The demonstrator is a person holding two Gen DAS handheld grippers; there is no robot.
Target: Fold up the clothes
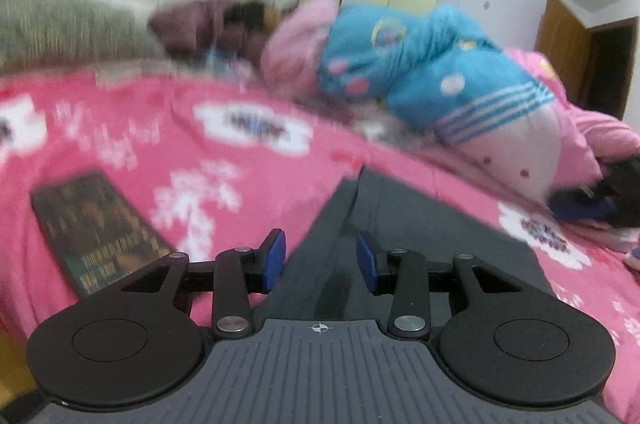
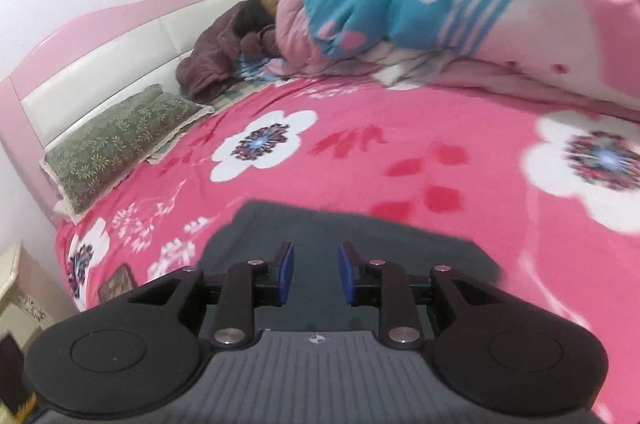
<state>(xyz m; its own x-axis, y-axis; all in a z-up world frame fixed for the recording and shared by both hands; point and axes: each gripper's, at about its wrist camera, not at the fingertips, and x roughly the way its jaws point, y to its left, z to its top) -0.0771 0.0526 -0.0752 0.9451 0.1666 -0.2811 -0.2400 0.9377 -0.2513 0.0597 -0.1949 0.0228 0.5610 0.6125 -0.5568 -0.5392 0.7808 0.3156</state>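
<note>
Pink flowered bedding carried a dark grey garment near its front edge. Both the left gripper and right gripper hovered above it, jaws spread and empty.

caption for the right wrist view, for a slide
Open right claw poised over dark grey garment on pink floral bedsheet.

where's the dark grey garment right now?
The dark grey garment lies flat on the pink floral bedsheet, directly under both open tongs in both wrist views, with the dark rectangular book to its left.
</note>
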